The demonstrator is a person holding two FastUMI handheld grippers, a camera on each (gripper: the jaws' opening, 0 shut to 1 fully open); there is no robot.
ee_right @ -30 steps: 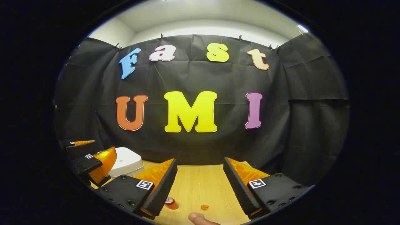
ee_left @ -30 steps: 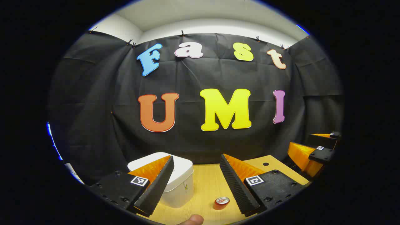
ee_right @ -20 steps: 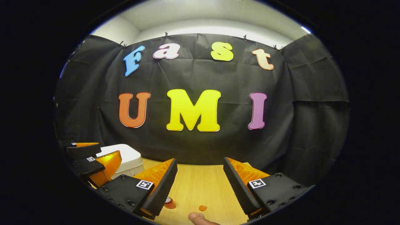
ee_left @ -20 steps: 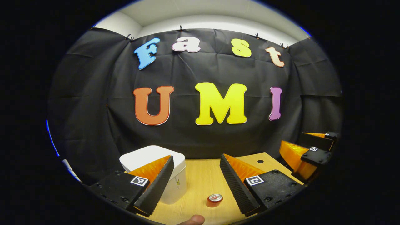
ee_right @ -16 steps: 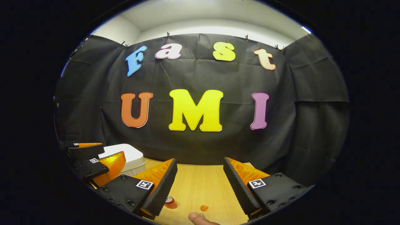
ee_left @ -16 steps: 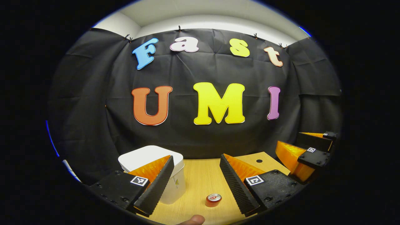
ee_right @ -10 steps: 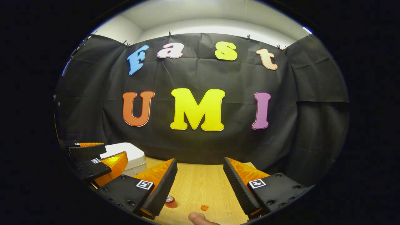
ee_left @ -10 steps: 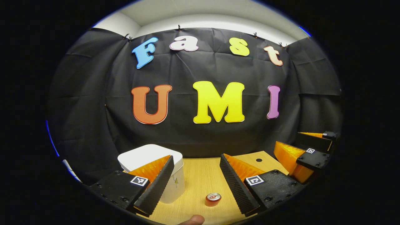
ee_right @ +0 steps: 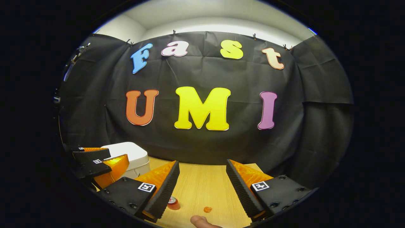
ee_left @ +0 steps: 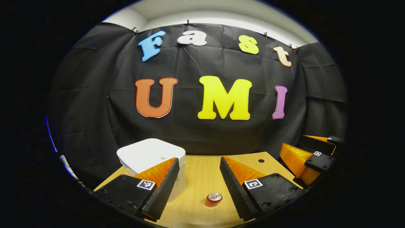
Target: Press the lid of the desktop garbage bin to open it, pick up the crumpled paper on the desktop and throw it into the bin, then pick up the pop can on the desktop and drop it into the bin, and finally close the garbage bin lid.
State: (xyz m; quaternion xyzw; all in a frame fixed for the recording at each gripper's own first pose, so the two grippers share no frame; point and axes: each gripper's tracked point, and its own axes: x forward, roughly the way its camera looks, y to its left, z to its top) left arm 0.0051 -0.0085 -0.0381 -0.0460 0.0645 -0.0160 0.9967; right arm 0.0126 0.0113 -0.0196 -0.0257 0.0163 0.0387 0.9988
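Two grippers are up over the desk (ee_left: 202, 177), both mine, and neither has hold of anything. Starting at the left: the garbage bin (ee_left: 151, 155) stands at the back left of the desk, its lid (ee_left: 148, 151) down and flat, so the opening press is, by my reckoning, not yet done. My left gripper (ee_left: 197, 164) hangs with jaws spread wide and empty; in the left gripper view its left finger overlaps the bin's near corner, though I cannot tell whether it touches. The lid lies ahead and to the left of that gripper's gap, so this hand is plainly the nearer one for the press.

Moving right, the pop can (ee_left: 214, 199) stands upright on the desk, low between the left gripper's fingers and below them. In the right gripper view the can (ee_right: 172, 202) sits just beside the crumpled paper (ee_right: 207, 209), a small scrap near the desk's front edge. My right gripper (ee_right: 202, 167) is likewise wide open and empty, the paper lying low between its fingers, the bin well off to its left.
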